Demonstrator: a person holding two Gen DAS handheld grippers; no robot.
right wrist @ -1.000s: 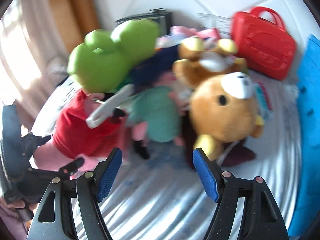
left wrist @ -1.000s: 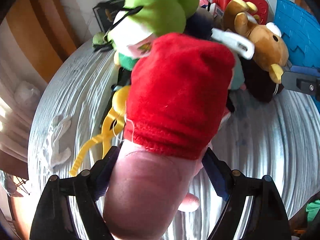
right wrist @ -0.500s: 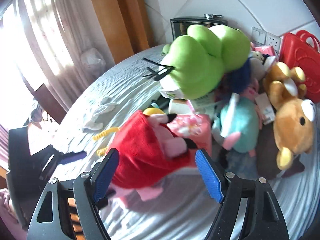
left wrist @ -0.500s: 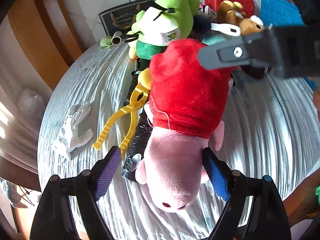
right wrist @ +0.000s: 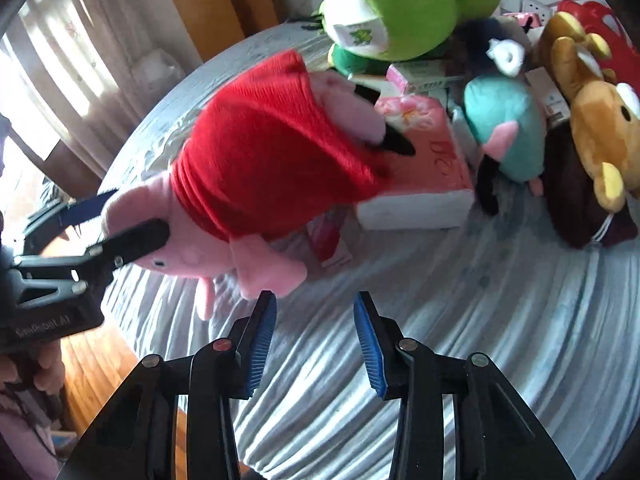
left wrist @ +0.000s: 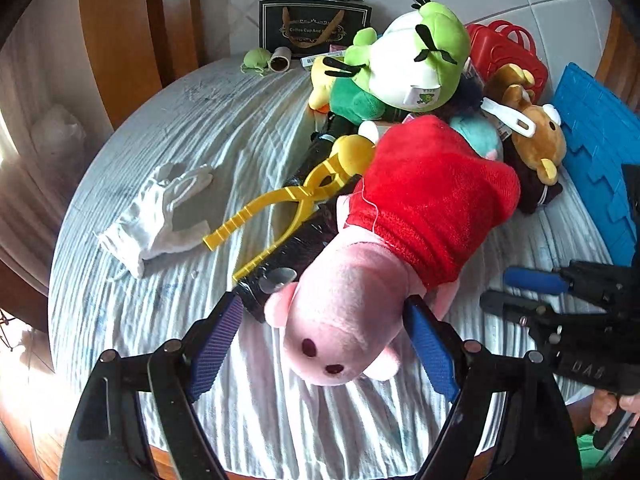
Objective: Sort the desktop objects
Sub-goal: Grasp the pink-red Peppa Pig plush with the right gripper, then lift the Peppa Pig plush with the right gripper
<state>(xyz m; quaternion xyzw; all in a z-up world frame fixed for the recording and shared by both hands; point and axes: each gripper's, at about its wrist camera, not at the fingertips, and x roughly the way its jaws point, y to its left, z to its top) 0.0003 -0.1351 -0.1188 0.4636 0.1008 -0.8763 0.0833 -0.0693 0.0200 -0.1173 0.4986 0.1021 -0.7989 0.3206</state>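
over the striped tablecloth [left wrist: 248,128], i am holding the pink pig plush [left wrist: 384,248] by its head in my left gripper [left wrist: 324,340], clear of the unsorted toy heap, while my right gripper [right wrist: 315,330] is narrowing its jaws around nothing.

Left gripper [left wrist: 320,332]: black plastic fingers [left wrist: 208,344] carrying ribbed blue pads, a silver screw head showing at each pivot. Right gripper [right wrist: 314,324]: matching black frame, blue ribbed pads, screws reading reddish on the inner pivots. Seen from the opposite camera, each black body is showing pale lettering (partly legible only). Pinkish sleeve [right wrist: 24,424] showing at lower left.
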